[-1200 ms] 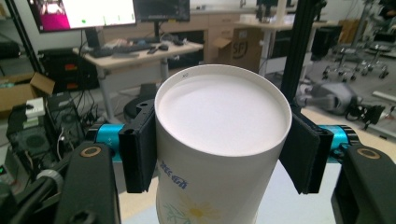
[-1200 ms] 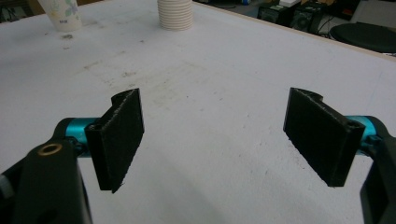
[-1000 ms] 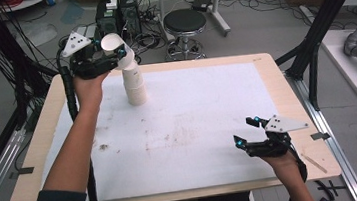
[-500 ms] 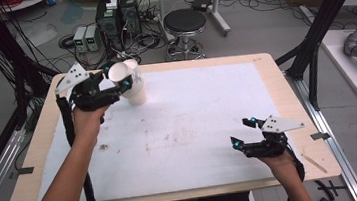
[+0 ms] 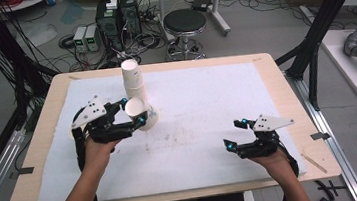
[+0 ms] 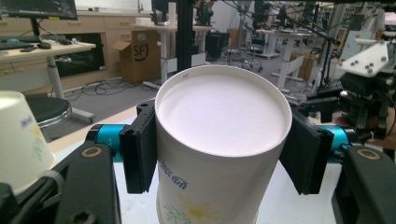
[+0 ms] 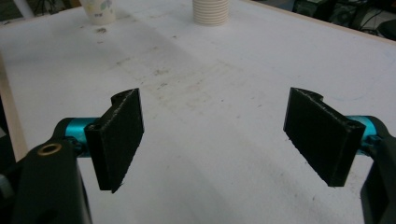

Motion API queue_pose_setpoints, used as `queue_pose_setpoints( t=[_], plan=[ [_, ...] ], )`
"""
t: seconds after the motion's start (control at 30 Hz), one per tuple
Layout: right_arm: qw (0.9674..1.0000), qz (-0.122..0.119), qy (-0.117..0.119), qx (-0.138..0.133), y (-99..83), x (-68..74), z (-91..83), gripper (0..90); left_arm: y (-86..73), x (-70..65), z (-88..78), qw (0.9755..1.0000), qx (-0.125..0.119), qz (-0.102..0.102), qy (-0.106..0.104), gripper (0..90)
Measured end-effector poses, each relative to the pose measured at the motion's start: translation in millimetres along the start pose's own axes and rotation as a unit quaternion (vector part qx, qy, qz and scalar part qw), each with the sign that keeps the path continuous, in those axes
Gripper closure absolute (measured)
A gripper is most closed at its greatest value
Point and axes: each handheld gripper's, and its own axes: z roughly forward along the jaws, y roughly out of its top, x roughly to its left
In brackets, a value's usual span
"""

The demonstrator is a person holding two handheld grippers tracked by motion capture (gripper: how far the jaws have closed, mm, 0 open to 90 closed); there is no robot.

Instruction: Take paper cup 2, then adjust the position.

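A light, thin-walled paper cup (image 5: 140,113) is clamped near its rim by the left claw (image 5: 131,111), toward the worktop's (image 5: 264,76) far-left corner; gentle squeeze advised. The right claw (image 5: 234,134) is held open, empty.

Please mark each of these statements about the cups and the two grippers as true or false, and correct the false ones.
1. The left gripper holds a paper cup between its jaws. True.
2. The right gripper grips a cup. False: its jaws stand open over the white mat with nothing between them.
3. A stack of cups stands on the mat beyond the left gripper. True.
4. The held cup is full of liquid. False: its inside looks empty.
5. The stack lies on its side. False: it stands upright.
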Motion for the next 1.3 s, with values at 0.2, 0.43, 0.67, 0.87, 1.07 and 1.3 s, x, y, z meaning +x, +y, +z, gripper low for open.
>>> queue_pose_setpoints(
  t=[0.2,0.43,0.67,0.87,1.07,1.3],
  plan=[
    [0.9998,-0.009,0.019,0.001,1.9,5.8,0.2,20.1,-7.4,-7.0,3.7,0.9999,0.009,-0.002,-0.010,36.2],
    [0.9996,-0.010,0.026,-0.003,2.4,7.3,0.1,20.2,-11.7,-12.9,8.6,0.9994,0.021,-0.002,-0.026,35.8],
    [0.9991,-0.013,0.039,-0.010,3.2,8.4,-0.2,20.2,-17.7,-18.6,14.8,0.9986,0.029,-0.004,-0.044,35.8],
    [0.9977,-0.027,0.061,-0.010,6.6,13.6,5.1,20.3,-20.9,-26.0,19.6,0.9975,0.033,-0.001,-0.062,35.8],
    [0.9967,-0.033,0.074,-0.004,6.6,17.5,9.0,20.4,-26.4,-32.4,23.8,0.9963,0.038,-0.003,-0.076,35.8],
    [0.9954,-0.037,0.088,-0.009,10.1,19.8,11.5,20.5,-28.0,-39.3,28.3,0.9941,0.044,-0.002,-0.100,35.8]
  ],
)
